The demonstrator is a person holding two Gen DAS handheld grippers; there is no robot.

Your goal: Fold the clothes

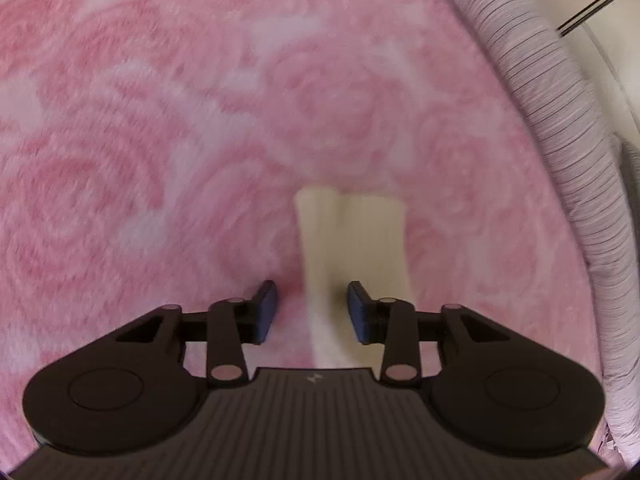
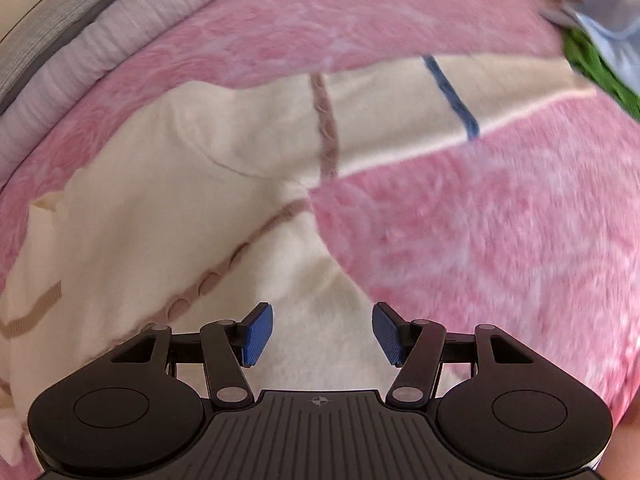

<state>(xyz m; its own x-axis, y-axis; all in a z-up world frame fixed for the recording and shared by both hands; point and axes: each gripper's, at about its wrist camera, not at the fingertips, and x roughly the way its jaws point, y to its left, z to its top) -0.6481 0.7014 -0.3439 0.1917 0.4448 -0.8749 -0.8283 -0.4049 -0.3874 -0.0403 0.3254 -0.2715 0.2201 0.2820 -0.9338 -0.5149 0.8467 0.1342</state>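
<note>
In the left wrist view a cream strip of cloth (image 1: pixel 352 232) lies on the pink rose-patterned blanket (image 1: pixel 160 120). It runs down between the blue pads of my left gripper (image 1: pixel 312 312), whose jaws stand apart without pressing on it. In the right wrist view a cream garment (image 2: pixel 160 208) with thin brown and blue stripes is spread on the blanket (image 2: pixel 500 220). One long part of it stretches to the upper right. My right gripper (image 2: pixel 322 334) hovers open over the garment's near part, with nothing between its pads.
A ribbed lilac-grey bedding edge (image 1: pixel 560 120) curves down the right side of the left view and appears again as striped bedding (image 2: pixel 80 60) at the right view's upper left. A blue-grey cloth (image 2: pixel 612 28) and a green cloth (image 2: pixel 592 64) lie at the far right.
</note>
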